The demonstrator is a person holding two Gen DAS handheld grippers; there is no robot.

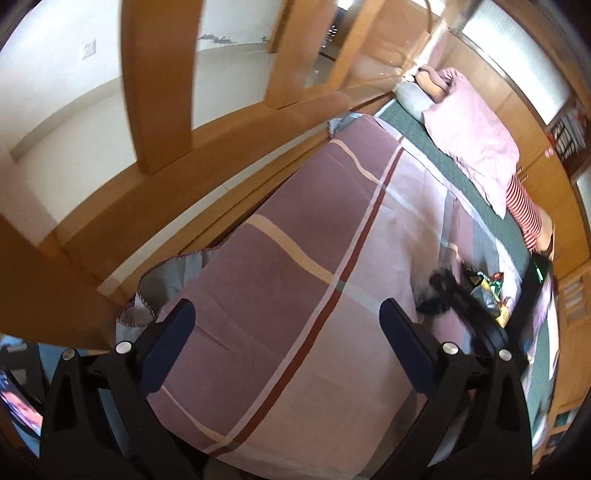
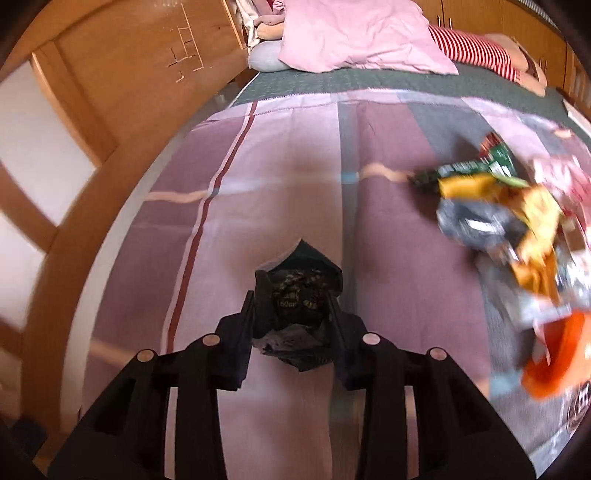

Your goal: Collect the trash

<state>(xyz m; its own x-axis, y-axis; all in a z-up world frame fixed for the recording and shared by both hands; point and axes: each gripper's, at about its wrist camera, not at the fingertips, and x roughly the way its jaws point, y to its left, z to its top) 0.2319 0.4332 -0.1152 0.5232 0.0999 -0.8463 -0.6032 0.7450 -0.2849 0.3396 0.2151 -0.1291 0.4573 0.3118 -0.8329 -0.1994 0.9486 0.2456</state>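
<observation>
My right gripper [image 2: 291, 301] is shut on a crumpled black wrapper [image 2: 297, 291], a little above the purple striped bedspread [image 2: 258, 177]. A blurred pile of wrappers [image 2: 498, 210], green, yellow, grey and orange, lies on the bedspread to its right. In the left wrist view my left gripper [image 1: 286, 310] is open over the bedspread [image 1: 295, 221] with nothing between its fingers. To the right in that view, the other gripper [image 1: 448, 286] shows as a dark blur beside the pile of wrappers [image 1: 489, 286].
A pink duvet [image 2: 354, 33], a grey pillow [image 2: 266, 57] and a red striped cloth [image 2: 472, 46] lie at the bed's far end. Wooden panels [image 1: 159, 85] run along the bed's left side. A lit screen [image 1: 22, 410] sits at lower left.
</observation>
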